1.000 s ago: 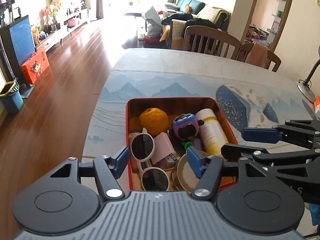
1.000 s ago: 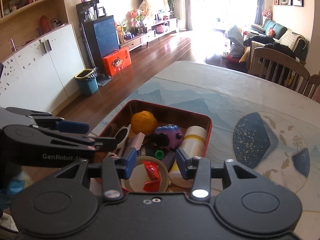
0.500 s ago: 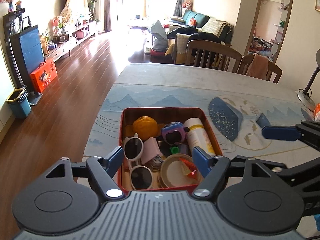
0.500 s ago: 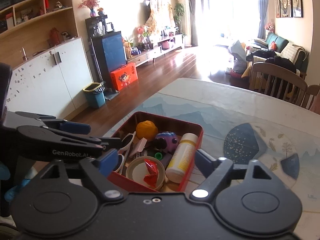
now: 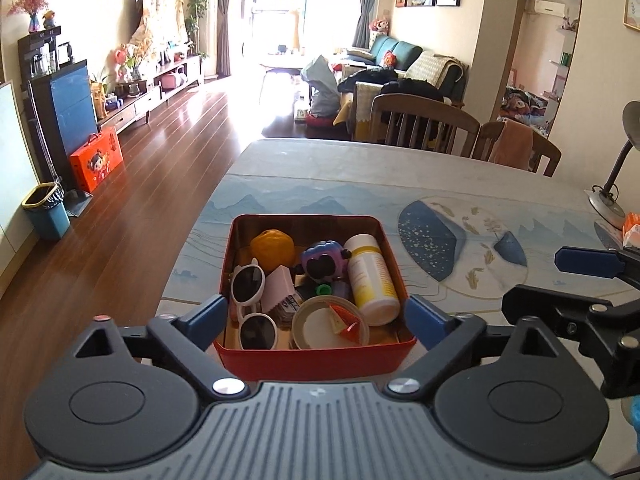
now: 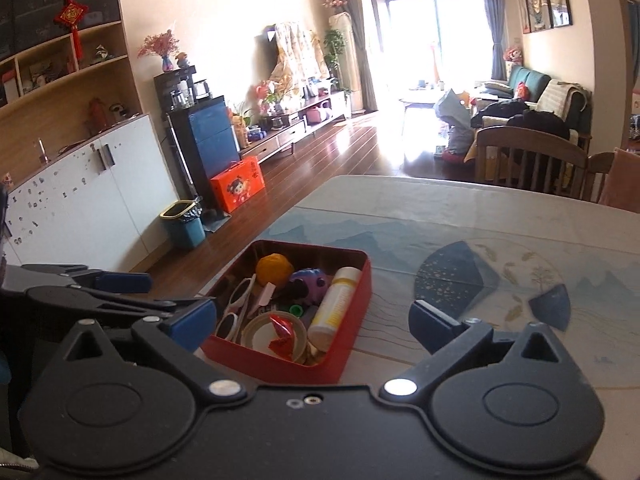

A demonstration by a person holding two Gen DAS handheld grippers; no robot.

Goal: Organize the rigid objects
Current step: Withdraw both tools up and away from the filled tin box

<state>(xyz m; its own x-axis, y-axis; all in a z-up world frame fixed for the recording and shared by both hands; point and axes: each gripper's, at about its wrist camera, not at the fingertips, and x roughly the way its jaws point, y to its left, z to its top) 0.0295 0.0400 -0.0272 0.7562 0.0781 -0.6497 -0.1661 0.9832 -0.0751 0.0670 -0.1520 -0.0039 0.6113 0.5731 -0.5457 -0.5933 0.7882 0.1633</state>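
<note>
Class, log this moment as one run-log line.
left gripper: opening, empty | right gripper: opening, empty | red tin: on table, full

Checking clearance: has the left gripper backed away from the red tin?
Yes. The left gripper has pulled back; the red tin now shows whole, its near wall visible.

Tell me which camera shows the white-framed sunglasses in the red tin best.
The left wrist view: both dark lenses of the white-framed sunglasses face the camera. In the right wrist view they appear edge-on along the red tin's left wall.
</note>
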